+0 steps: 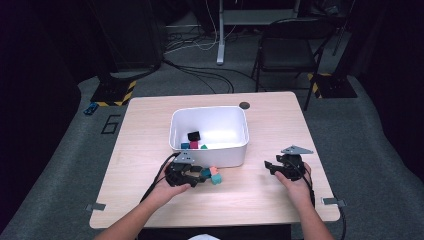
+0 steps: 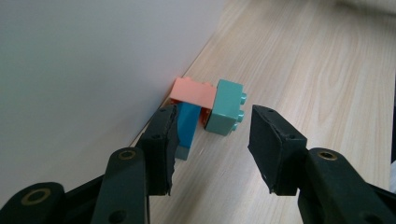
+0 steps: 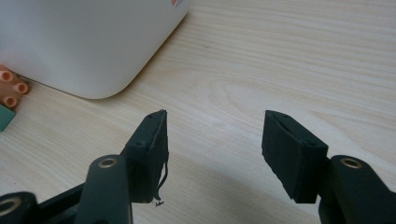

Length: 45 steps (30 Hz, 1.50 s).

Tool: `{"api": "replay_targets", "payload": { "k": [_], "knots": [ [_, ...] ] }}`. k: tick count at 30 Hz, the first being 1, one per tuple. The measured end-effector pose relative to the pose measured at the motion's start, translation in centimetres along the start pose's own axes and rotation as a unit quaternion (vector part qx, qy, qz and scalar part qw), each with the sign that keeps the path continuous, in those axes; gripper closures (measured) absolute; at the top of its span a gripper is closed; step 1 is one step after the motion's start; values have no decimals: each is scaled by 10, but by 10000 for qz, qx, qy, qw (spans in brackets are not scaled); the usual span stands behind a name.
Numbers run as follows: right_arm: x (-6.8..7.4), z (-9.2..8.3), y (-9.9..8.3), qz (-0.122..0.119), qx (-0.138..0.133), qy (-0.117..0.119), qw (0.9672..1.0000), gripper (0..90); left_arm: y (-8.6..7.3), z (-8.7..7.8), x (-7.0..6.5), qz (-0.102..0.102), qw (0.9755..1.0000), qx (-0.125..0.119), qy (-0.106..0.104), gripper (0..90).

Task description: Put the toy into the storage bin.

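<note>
Wooden table (image 1: 260,200), bare across its right half and along the near edge, with wide free room around the right gripper (image 1: 272,166). White bin (image 1: 235,155) near the middle, its near wall just beyond both grippers and holding several small blocks. Right gripper resting low over bare wood, jaws spread wide, nothing between them, the bin's rounded corner (image 3: 100,88) ahead and to its left. Left gripper (image 2: 212,133) close against the bin's near wall (image 2: 70,84), jaws about half spread and gripping nothing. Cluster of 3 joined bricks on the table ahead of those jaws, tight against the bin wall: teal brick (image 2: 226,108) in the gap between the pads, clear of the outer pad; salmon brick (image 2: 194,92) behind it; blue brick (image 2: 187,128) touching or nearly touching the inner pad. Open wood to the outer side of the cluster; no room on the bin side.
</note>
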State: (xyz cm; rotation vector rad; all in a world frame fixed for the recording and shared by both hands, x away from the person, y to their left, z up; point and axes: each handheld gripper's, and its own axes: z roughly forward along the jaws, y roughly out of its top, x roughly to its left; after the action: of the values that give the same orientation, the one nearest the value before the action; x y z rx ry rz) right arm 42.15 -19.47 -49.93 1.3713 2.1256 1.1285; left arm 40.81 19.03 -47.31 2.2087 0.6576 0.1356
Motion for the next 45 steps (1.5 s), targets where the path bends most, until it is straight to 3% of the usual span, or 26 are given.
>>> {"api": "replay_targets", "payload": {
  "k": [12,28,38,45],
  "knots": [
    [0,0,0,1,3,6,10000,405,3,19,-11,131,9998,52,-148,526],
    [1,1,-1,-1,34,5,10000,405,-1,38,-14,260,9992,290,-91,522],
    [1,1,-1,6,41,15,10000,405,-1,46,-19,306,9990,295,119,557],
    [1,1,0,37,26,16,10000,405,-1,46,-21,404,9985,325,189,643]
  ]
}}
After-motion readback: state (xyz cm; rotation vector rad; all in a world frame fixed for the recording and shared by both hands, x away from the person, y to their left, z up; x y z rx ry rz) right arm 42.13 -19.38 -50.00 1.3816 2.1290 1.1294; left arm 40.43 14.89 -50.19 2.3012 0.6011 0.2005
